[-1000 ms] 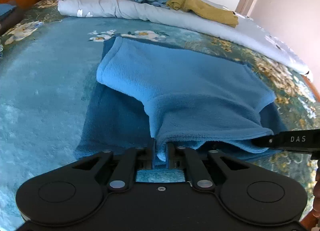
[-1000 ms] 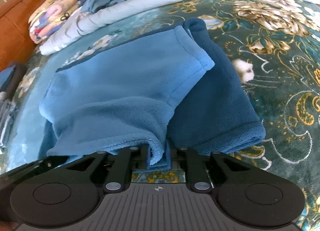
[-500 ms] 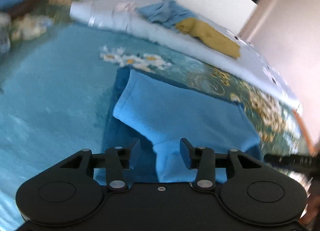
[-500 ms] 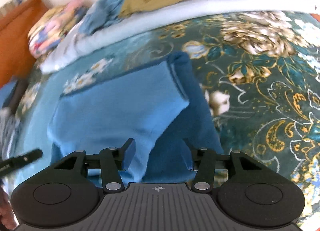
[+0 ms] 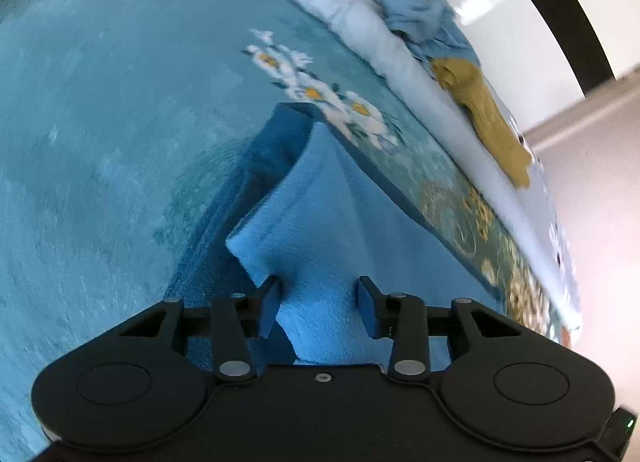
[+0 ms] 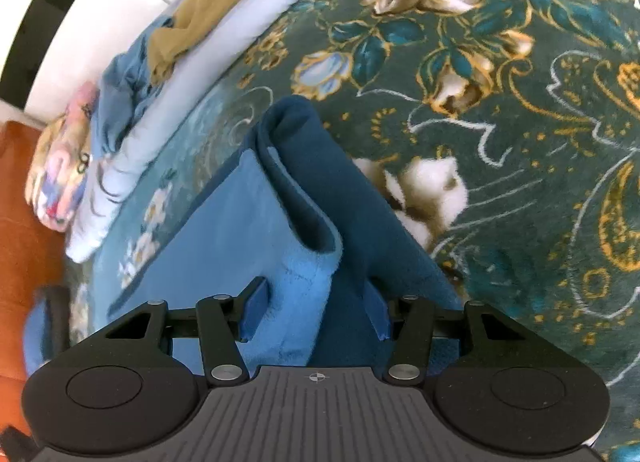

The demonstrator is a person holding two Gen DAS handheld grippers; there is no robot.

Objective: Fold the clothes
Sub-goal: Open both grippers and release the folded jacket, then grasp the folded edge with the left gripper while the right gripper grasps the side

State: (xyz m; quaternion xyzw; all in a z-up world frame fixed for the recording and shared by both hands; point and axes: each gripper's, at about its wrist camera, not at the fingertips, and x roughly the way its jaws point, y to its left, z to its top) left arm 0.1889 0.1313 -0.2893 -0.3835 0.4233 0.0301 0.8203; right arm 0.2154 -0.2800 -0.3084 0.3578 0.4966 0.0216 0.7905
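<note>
Since a second ago: both grippers have let go of the fleece edge they pinched, and both views have rolled sideways over the bed.
Left gripper [image 5: 318, 308]: jaws apart and closing at this moment; light-blue fleece lies between the fingers, but the pads do not press it.
Right gripper [image 6: 316, 312]: jaws apart and opening; the seam where light and dark fleece meet sits between the fingers, gripped by neither.
Blue fleece garment [image 5: 320, 221]: directly under and ahead of both sets of fingers, lighter layer folded over the darker one, running away to a rolled far end.
Risk, near: the left fingers may catch the top layer as they close and drag it, undoing the fold.
Risk, middle: the released edge looks ridged and uneven; my guess is it could spring open or leave a lumpy fold.
Floral bedspread [image 6: 520, 141]: beyond and to the side of the fingers.
Far: light-blue quilt [image 5: 360, 21] with mustard cloth [image 5: 488, 117] on it.
</note>
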